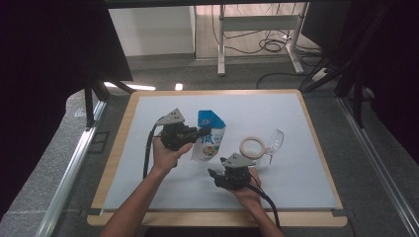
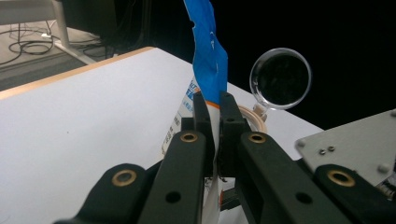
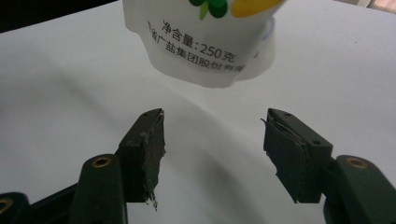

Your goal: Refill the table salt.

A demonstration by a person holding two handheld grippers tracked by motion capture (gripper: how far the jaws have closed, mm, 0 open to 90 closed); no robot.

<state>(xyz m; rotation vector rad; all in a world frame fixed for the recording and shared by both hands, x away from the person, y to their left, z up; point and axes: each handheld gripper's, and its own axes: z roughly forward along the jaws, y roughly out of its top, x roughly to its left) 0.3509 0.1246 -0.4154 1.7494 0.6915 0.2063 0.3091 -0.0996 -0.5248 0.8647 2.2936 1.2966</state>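
While the left hand-held gripper (image 1: 201,132) is clenched on the blue top edge of the salt pouch (image 1: 208,143), the pouch stands mid-counter (image 1: 148,163); the right hand-held gripper (image 3: 212,154) gapes released just before its base. A tape ring (image 1: 253,147) and a glass (image 1: 274,141) lie right of the pouch.

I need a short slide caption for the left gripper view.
Left claw shut on blue-and-white pouch; glass and ring behind.
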